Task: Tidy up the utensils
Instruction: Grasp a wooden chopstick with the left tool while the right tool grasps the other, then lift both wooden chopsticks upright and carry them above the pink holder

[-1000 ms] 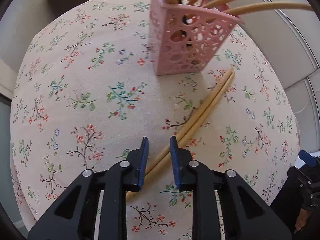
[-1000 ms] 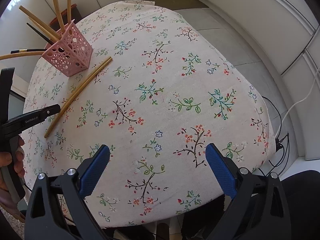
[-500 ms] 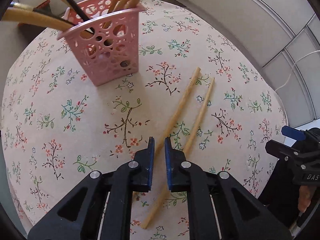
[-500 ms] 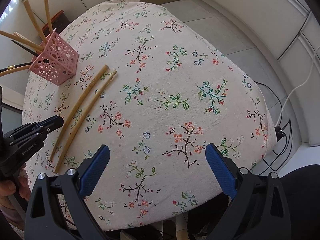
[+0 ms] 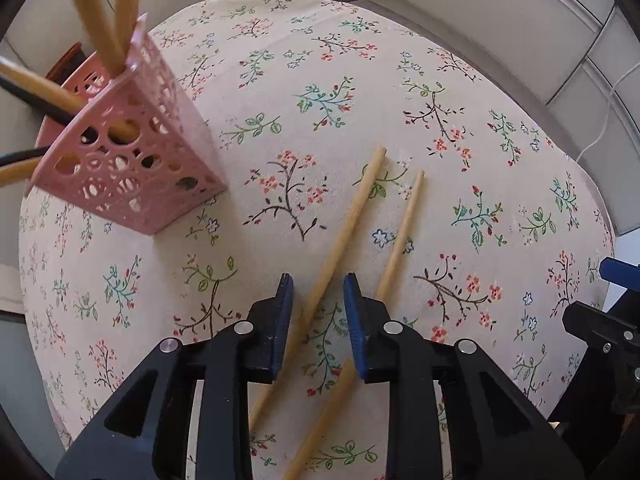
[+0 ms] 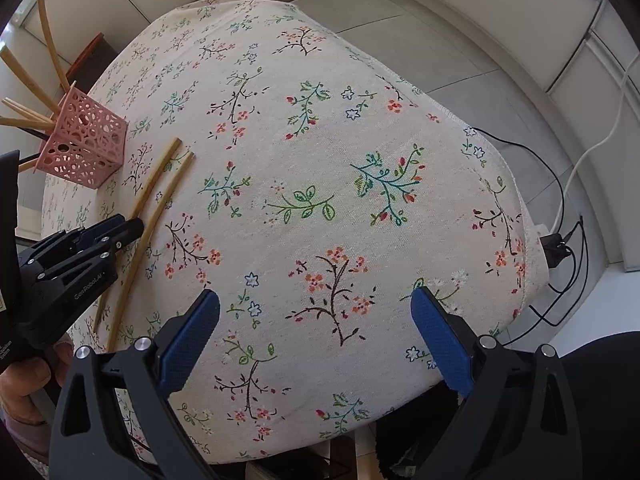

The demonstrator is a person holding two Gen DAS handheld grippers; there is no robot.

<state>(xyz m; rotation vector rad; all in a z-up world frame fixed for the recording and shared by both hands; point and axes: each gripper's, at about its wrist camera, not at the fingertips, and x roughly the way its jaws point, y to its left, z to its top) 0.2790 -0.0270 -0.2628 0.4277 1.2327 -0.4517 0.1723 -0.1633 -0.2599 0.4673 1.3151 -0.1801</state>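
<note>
The left gripper (image 5: 316, 292) was opening its jaws astride the nearer chopstick (image 5: 340, 236), which pointed away beside the pink holder (image 5: 132, 168); the right gripper (image 6: 316, 336) stood wide open, empty.

- Left gripper (image 5: 318, 294) points steeply down, its jaws opening.
- Right gripper (image 6: 316, 336) at its three o'clock, jaws spread wide, gripping nothing.

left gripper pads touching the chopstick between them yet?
Apart. In the left wrist view the left gripper straddles the left chopstick with cloth showing either side of it between stick and blue pads; its jaws are opening.
</note>
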